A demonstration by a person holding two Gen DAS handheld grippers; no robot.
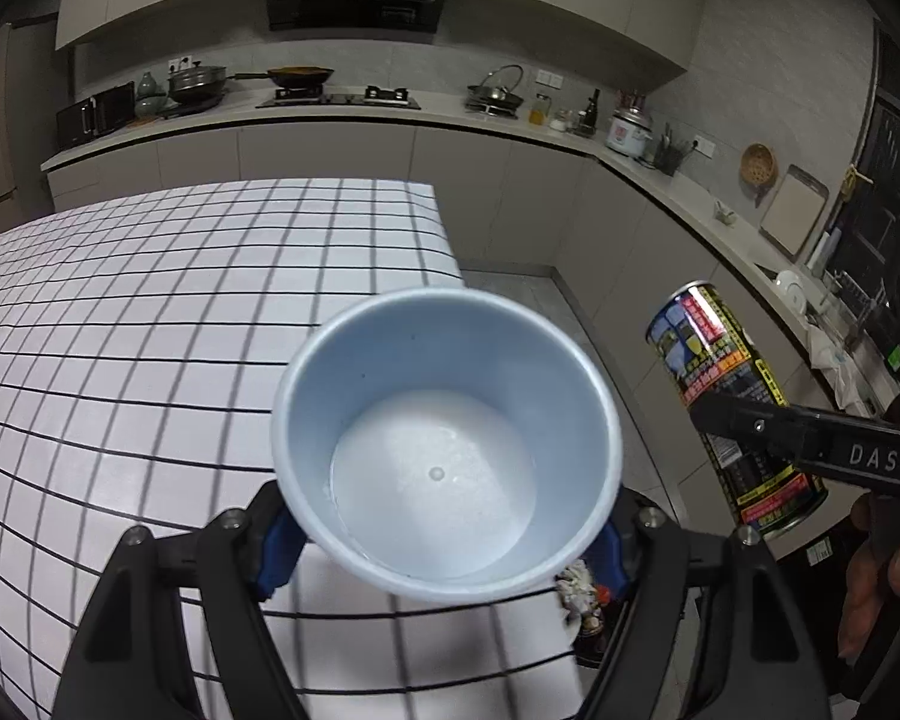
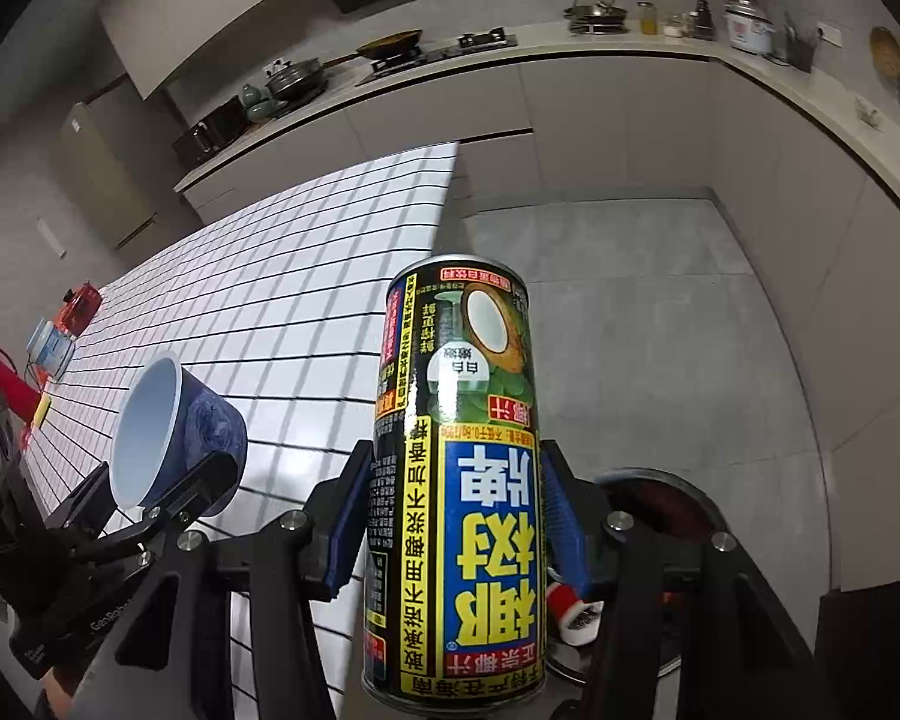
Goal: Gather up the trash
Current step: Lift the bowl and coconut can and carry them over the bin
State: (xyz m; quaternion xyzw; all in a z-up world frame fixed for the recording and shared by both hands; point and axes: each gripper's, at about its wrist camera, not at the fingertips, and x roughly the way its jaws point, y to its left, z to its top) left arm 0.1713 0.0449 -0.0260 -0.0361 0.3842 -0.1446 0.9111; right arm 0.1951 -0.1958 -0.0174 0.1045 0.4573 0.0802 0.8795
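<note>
My left gripper [image 1: 444,546] is shut on a blue paper cup [image 1: 447,444] with a pale, empty inside, held tilted above the table's near right corner. The cup also shows in the right wrist view [image 2: 177,429]. My right gripper [image 2: 453,534] is shut on a black and yellow drink can [image 2: 456,480], held upside down off the table's right side. The can also shows in the left wrist view [image 1: 732,408]. Below the right gripper is a round trash bin [image 2: 660,492] with a red and white scrap [image 2: 573,606] at its edge.
The table has a white cloth with a black grid [image 1: 150,330]. Red items and a small box [image 2: 54,342] sit at its far left edge. A kitchen counter [image 1: 450,114] with pots and a stove runs along the back and right. Grey floor [image 2: 630,312] lies beyond the bin.
</note>
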